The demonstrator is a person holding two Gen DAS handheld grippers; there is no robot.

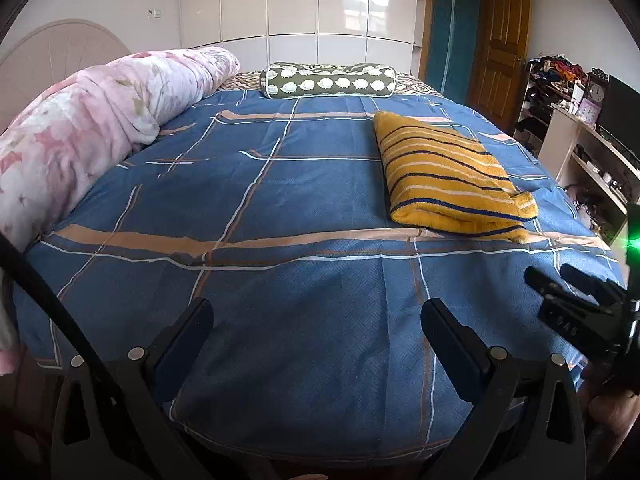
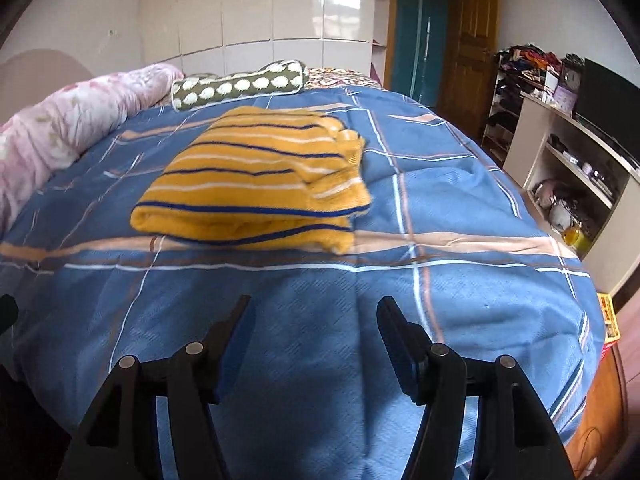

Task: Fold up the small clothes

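Observation:
A yellow garment with blue and white stripes (image 1: 448, 178) lies folded into a thick rectangle on the blue checked bedsheet (image 1: 280, 200). It also shows in the right wrist view (image 2: 256, 184), ahead of the fingers and apart from them. My left gripper (image 1: 316, 312) is open and empty, low over the near part of the bed, with the garment ahead to its right. My right gripper (image 2: 314, 308) is open and empty over the near bed edge. The right gripper also shows at the right edge of the left wrist view (image 1: 568, 296).
A rolled pink floral quilt (image 1: 92, 120) lies along the left side of the bed. A green bolster pillow with white sheep (image 1: 328, 80) lies at the far end. White wardrobes (image 1: 296, 0), a wooden door (image 1: 500, 40) and cluttered shelves with a dark screen (image 2: 580, 128) stand beyond and to the right.

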